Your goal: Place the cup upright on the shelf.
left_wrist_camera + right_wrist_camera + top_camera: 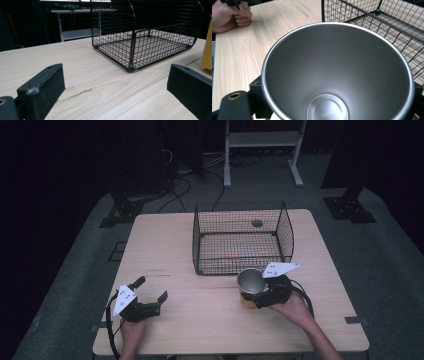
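Observation:
A metal cup [250, 286] with a yellow outside and a bare steel inside stands upright on the table, just in front of the black wire basket [241, 238]. My right gripper [258, 295] is shut on the cup, its jaws pressed against both sides of the cup [337, 75], which is empty. My left gripper [151, 290] rests low over the table at the front left, open with nothing between its fingers [41, 91]. In the left gripper view, the cup's yellow side [207, 47] shows at the right edge.
The wire basket [147, 32] is empty and sits at the middle back of the wooden table [165, 255]. A round hole [257, 223] in the tabletop lies behind the basket. A metal frame [262, 147] stands on the floor beyond the table.

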`<move>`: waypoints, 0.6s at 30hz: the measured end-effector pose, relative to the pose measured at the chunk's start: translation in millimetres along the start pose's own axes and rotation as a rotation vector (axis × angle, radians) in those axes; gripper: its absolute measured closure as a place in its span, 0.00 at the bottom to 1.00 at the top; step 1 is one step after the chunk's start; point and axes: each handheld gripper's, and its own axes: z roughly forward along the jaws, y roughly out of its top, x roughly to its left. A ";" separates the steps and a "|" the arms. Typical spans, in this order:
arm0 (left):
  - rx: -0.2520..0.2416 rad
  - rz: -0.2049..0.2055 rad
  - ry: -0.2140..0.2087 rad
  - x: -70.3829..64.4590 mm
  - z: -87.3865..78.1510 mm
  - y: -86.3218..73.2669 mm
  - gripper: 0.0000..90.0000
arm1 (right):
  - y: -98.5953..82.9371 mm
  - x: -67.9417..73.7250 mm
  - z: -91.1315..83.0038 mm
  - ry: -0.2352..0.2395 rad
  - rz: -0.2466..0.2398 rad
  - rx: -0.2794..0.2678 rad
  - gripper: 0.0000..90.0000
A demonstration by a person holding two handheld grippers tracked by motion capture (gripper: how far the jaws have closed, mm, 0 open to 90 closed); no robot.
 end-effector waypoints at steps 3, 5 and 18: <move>0.000 0.000 0.000 -0.1 0.1 0.0 0.01 | 6.1 -2.0 -3.4 0.002 -0.004 -0.006 0.15; 0.000 0.001 0.001 -0.2 0.1 0.0 0.01 | 11.3 -2.2 -5.5 -0.002 -0.012 -0.005 0.15; 0.000 -0.003 -0.001 0.3 0.1 0.0 0.01 | 50.6 -7.2 -20.0 0.017 -0.044 -0.043 0.15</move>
